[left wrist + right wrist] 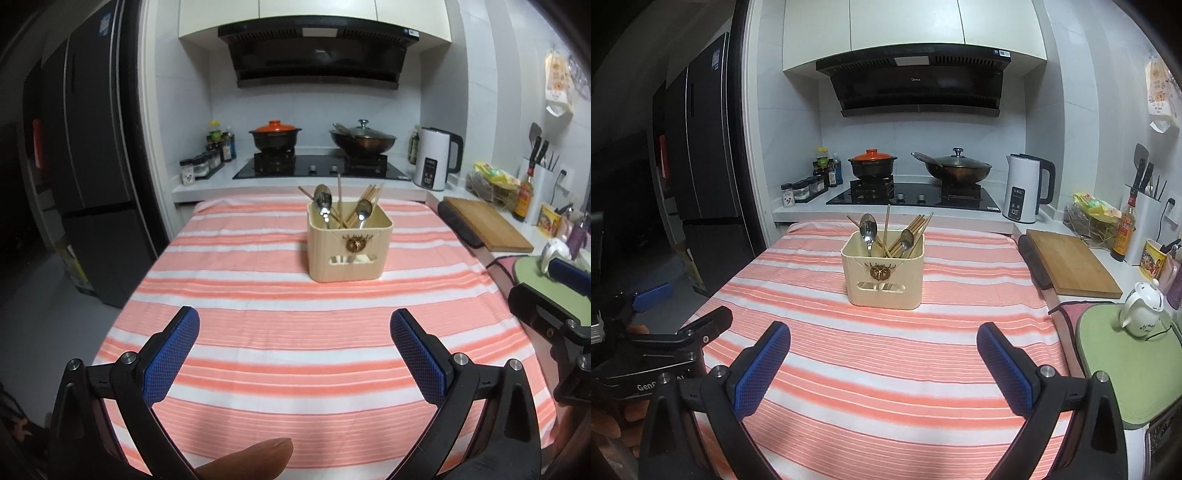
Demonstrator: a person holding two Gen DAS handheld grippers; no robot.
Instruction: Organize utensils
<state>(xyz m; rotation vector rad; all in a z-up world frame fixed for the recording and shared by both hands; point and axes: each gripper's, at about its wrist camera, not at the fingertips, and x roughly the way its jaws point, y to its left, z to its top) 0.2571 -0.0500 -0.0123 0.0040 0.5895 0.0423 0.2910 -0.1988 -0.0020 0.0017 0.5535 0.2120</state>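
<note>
Both tools, left tool (294,326) and right tool (883,338), hover spread and empty over the striped table (258,354). Farther back, a cream holder (350,243) keeps spoons (323,203) and chopsticks (371,197) upright (thin, stiff, probably slippery; pinch mid-handle).

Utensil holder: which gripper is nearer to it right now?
Neither clearly. The left gripper and the right gripper both hang open over the striped cloth, short of the utensil holder, left one slightly leftward, right one slightly rightward.
</note>
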